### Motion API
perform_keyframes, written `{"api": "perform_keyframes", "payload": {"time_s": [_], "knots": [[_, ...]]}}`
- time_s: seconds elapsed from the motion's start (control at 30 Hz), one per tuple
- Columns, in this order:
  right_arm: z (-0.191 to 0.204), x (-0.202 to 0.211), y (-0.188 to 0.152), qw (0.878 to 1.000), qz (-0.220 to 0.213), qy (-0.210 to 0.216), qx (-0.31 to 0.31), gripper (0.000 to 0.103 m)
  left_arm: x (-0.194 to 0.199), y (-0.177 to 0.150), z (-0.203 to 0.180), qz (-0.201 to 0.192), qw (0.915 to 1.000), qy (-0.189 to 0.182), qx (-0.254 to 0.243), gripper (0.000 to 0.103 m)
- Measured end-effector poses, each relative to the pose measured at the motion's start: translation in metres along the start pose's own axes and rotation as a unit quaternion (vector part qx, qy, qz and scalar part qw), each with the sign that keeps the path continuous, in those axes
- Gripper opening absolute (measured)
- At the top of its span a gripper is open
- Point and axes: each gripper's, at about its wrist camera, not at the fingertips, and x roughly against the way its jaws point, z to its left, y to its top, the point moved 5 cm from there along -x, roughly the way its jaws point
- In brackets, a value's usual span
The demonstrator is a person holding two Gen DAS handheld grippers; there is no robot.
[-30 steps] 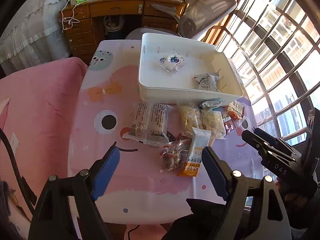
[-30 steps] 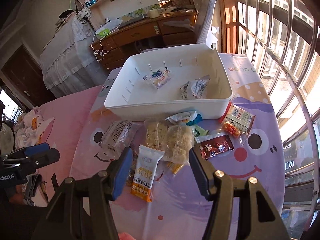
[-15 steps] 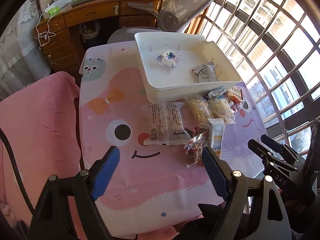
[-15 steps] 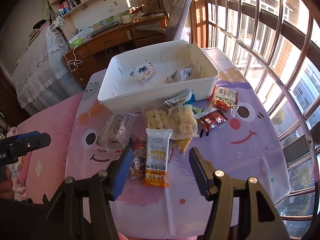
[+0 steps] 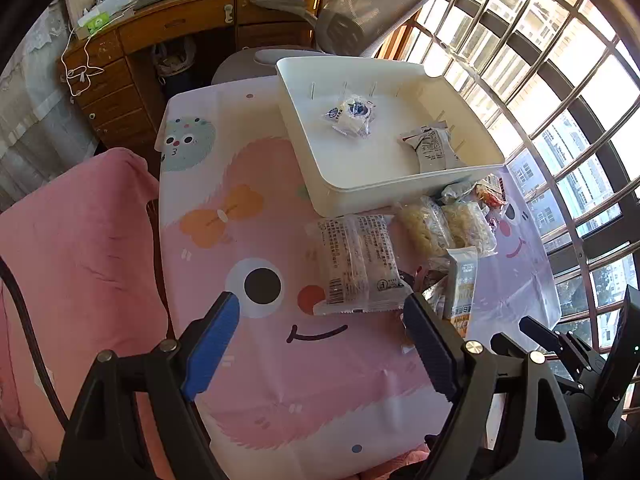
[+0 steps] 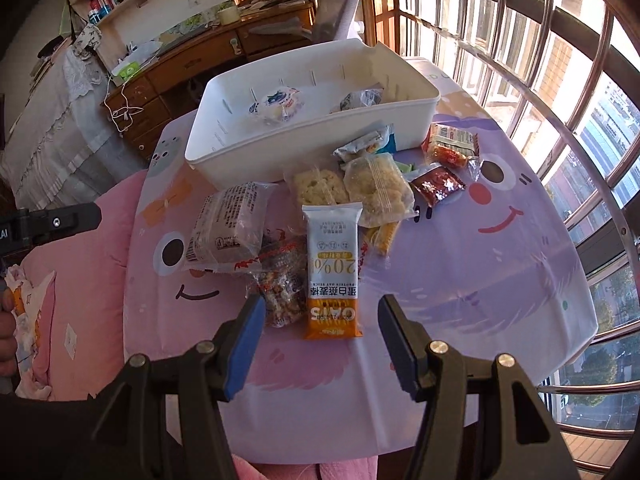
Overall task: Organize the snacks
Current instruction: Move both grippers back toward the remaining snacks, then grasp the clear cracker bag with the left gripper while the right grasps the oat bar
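The right gripper (image 6: 322, 322), jaws wide and empty, hovers near the oat bar (image 6: 332, 268), whose slick wrapper overlapping the nut packet (image 6: 280, 292) risks dragging both.

Sunlight pours through the barred curved windows (image 5: 568, 92), a grey mesh office chair (image 5: 372, 4) sits by the wooden desk (image 5: 168, 28), pink bedding (image 5: 76, 248) lies beside the cartoon tablecloth (image 5: 248, 184).

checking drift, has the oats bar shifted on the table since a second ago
No. The oats bar lies beside the nut pack on the tablecloth as before; only the cameras moved.
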Motion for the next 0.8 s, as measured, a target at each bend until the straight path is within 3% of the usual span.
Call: {"api": "perform_keyframes", "payload": {"time_s": [0.33, 0.47, 0.8], "knots": [[-0.003, -0.043, 0.001, 0.997, 0.069, 0.009, 0.016, 0.06, -0.054, 0.009, -0.004, 0.071, 0.9971, 0.005, 0.026, 0.083], [-0.006, -0.062, 0.005, 0.994, 0.101, 0.015, 0.029, 0.06, -0.084, 0.01, -0.002, 0.12, 0.9911, 0.004, 0.058, 0.083], [-0.004, -0.094, 0.009, 0.985, 0.151, 0.042, 0.07, 0.059, -0.138, 0.015, -0.012, 0.175, 0.9796, -0.009, 0.099, 0.083]]}}
